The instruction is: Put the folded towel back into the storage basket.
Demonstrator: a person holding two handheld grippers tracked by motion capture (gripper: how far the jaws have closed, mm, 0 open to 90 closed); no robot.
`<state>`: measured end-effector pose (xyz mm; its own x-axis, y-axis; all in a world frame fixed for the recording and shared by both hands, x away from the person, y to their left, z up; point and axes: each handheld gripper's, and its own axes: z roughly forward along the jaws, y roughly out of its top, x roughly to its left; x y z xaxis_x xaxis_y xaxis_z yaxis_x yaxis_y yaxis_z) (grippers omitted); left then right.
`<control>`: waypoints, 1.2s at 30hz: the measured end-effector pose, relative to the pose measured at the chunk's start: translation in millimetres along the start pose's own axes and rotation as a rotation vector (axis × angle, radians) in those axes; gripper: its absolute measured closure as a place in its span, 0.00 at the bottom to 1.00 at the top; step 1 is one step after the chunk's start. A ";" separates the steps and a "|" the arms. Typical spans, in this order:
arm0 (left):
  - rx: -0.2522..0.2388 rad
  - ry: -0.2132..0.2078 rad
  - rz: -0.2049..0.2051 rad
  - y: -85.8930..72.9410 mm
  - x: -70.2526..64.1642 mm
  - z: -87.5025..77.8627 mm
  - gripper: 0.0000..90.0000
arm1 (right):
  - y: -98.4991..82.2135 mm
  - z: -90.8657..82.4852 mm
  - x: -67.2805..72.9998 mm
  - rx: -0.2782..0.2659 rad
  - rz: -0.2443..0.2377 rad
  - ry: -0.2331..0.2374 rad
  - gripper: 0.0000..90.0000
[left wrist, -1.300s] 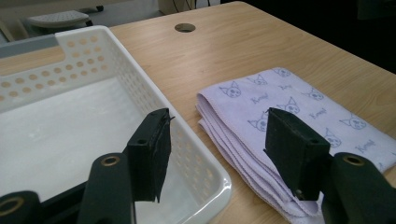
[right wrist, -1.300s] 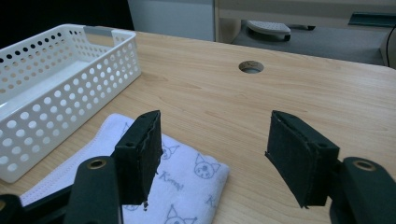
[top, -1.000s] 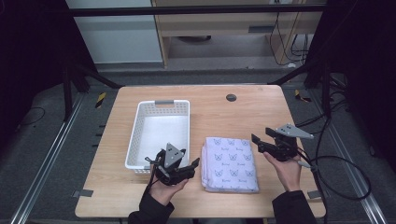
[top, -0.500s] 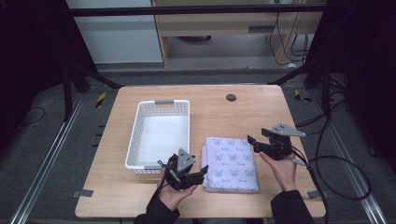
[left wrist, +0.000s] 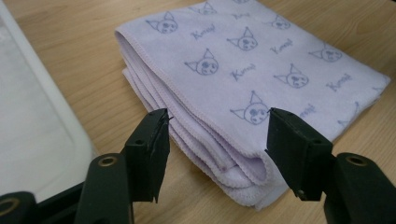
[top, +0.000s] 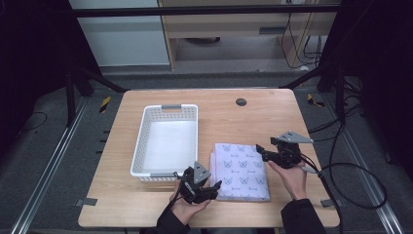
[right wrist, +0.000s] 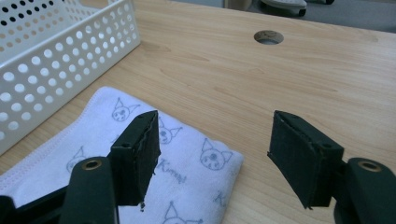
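Left tool (top: 214, 187), low in the middle of the frame, has its jaws apart around the near corner of the folded towel (top: 242, 170), gripping nothing I can see. Right tool (top: 263, 151) hangs open over the towel's far right corner. Towel lies on the worktop (top: 234, 117) just right of the white basket (top: 141, 146).

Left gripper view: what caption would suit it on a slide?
Open left gripper lined up on the near corner of a folded lilac cat-print towel, beside a white basket.
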<state>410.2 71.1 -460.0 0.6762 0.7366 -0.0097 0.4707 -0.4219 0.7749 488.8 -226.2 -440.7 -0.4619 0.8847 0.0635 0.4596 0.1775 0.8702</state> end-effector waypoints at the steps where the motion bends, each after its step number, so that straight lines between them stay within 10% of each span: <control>1: 0.001 0.002 -0.001 -0.9 -1.0 1.7 0.42 | -0.6 1.0 0.8 0.004 0.000 0.001 0.37; 36: 0.077 -0.005 -0.067 -17.9 -2.0 36.3 0.30 | -38.0 38.1 -2.5 0.186 0.028 0.020 0.45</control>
<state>421.0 58.1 -496.8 0.6445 0.7619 -0.0633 0.5570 -0.4112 0.7216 501.4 -218.7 -492.5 -0.4611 0.8820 0.0975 0.6039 0.2314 0.7627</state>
